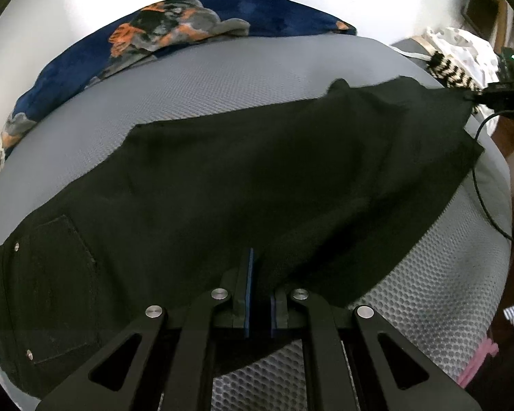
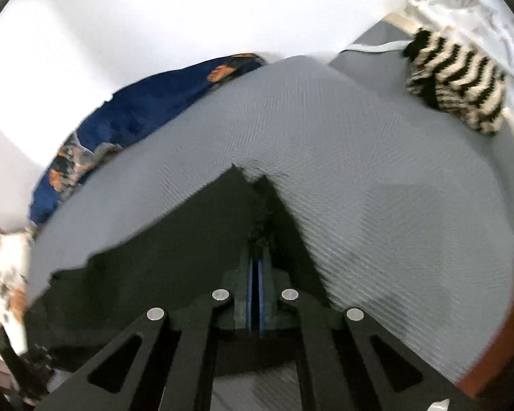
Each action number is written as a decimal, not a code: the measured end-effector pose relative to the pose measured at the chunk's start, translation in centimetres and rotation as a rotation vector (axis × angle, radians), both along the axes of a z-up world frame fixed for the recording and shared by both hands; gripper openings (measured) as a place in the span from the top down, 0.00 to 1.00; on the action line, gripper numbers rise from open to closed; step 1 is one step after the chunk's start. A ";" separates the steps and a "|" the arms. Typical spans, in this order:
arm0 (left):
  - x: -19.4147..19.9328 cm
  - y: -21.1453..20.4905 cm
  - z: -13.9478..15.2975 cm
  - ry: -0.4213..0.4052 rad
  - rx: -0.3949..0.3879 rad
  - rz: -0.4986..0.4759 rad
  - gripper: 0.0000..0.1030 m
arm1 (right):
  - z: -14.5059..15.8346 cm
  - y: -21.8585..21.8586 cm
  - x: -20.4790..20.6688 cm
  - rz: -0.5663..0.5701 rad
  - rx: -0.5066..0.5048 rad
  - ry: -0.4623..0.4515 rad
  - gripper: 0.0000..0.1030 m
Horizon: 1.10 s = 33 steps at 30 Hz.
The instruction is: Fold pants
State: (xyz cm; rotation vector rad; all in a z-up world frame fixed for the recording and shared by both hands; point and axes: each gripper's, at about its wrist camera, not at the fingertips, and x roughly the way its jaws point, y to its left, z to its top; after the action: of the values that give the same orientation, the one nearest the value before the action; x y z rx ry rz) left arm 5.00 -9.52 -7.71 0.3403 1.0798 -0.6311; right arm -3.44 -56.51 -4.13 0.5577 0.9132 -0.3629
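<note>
Black pants [image 1: 243, 185] lie spread across a grey mesh mattress [image 1: 222, 78], back pocket with rivets at the lower left. My left gripper [image 1: 261, 274] is shut on the pants' near edge, the cloth pinched between its blue pads. In the left wrist view my right gripper [image 1: 497, 94] holds the far right corner of the pants lifted. In the right wrist view my right gripper [image 2: 257, 253] is shut on a bunched corner of the black pants [image 2: 174, 246], which drape left and down over the mattress [image 2: 377, 178].
A navy blanket with orange and grey print [image 1: 174, 24] lies along the far mattress edge. A black-and-cream striped knit [image 2: 459, 82] and a white cloth [image 2: 476, 10] sit at the far right. A black cable [image 1: 486, 205] hangs at the right. White wall behind.
</note>
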 end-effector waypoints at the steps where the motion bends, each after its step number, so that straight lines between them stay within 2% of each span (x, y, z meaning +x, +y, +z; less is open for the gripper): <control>1: -0.1 -0.1 -0.1 0.000 0.001 -0.008 0.92 | -0.5 0.1 -0.7 -0.009 -0.004 0.029 0.99; 3: -0.4 -0.6 -0.5 0.007 0.015 -0.031 0.91 | -2.3 0.3 -1.8 -0.027 -0.022 0.097 0.99; 5: -0.7 -0.9 -1.0 0.027 0.037 -0.052 0.88 | -4.7 0.1 -2.6 -0.044 0.002 0.157 0.99; 7: -0.6 -0.8 -1.2 0.057 0.038 -0.060 0.86 | -5.7 -0.3 -3.3 -0.072 0.037 0.137 0.99; 10: -0.4 0.3 -0.3 0.096 -0.008 -0.041 0.71 | -4.7 -0.7 -3.3 -0.080 0.047 0.117 0.99; 12: -0.2 1.9 0.8 0.130 -0.089 -0.012 0.56 | -3.7 -0.7 -3.1 -0.067 0.022 0.116 0.99; 15: 0.5 5.1 2.1 0.109 -0.173 0.087 0.39 | -3.2 -0.2 -2.9 -0.067 -0.018 0.125 0.99; 17: 1.5 8.0 2.6 0.086 -0.211 0.209 0.39 | -4.0 0.3 -2.7 -0.073 -0.022 0.159 0.99; 20: 3.2 12.4 2.6 0.107 -0.275 0.386 0.39 | -5.2 0.3 -2.9 -0.082 -0.014 0.179 0.99; 22: 4.1 14.4 2.5 0.082 -0.246 0.472 0.39 | -5.0 0.3 -2.7 -0.081 -0.002 0.188 0.97; 25: 5.4 17.2 2.0 0.024 -0.161 0.581 0.39 | -4.4 -0.8 -3.0 -0.132 0.003 0.214 0.74; 27: 5.8 18.6 1.5 0.009 -0.132 0.632 0.39 | -3.2 -1.5 -2.9 -0.154 -0.033 0.194 0.74; 29: 6.2 19.7 1.1 -0.003 -0.118 0.670 0.39 | -2.1 -2.0 -1.6 -0.119 -0.028 0.152 0.74; 33: 6.7 20.8 0.0 -0.008 -0.077 0.697 0.39 | -1.3 -2.1 3.7 -0.014 -0.004 0.101 0.72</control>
State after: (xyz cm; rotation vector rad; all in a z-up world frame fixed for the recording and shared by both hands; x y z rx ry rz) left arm 11.67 11.31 -7.67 -0.1087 1.0761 -0.0463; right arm 0.24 -58.63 -5.47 0.5461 1.0055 -0.4083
